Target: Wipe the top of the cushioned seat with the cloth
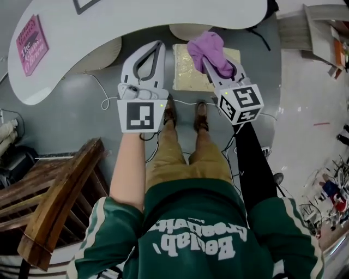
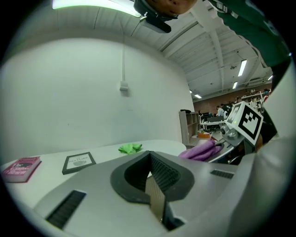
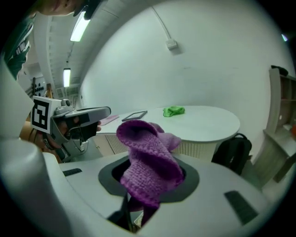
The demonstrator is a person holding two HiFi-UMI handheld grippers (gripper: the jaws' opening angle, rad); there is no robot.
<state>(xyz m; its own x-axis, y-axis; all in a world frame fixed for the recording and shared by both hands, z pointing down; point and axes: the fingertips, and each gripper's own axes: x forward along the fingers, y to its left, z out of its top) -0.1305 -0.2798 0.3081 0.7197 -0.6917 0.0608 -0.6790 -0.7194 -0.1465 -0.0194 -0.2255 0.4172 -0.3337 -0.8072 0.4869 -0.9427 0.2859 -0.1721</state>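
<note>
Purple knit cloth (image 1: 207,46) is bunched in my right gripper (image 1: 211,66), whose jaws are clamped on its lower folds while the rest flops over their tips. From the head view the cloth hangs over the far right part of the cushioned seat (image 1: 184,73), a pale yellow square on the floor ahead of the person's shoes. I read it as held in the air, clear of the seat. My left gripper (image 1: 157,46) is pressed together on nothing, its tips just beside the seat's left edge.

Both arms reach straight forward, side by side: the left forearm is bare, the right is in a black sleeve. The grippers point at a white table (image 1: 163,16).

On that table the framed card (image 2: 78,162) shows the word "NATURE". The pink book (image 1: 32,37) has a title starting "The", and I cannot read the rest.
</note>
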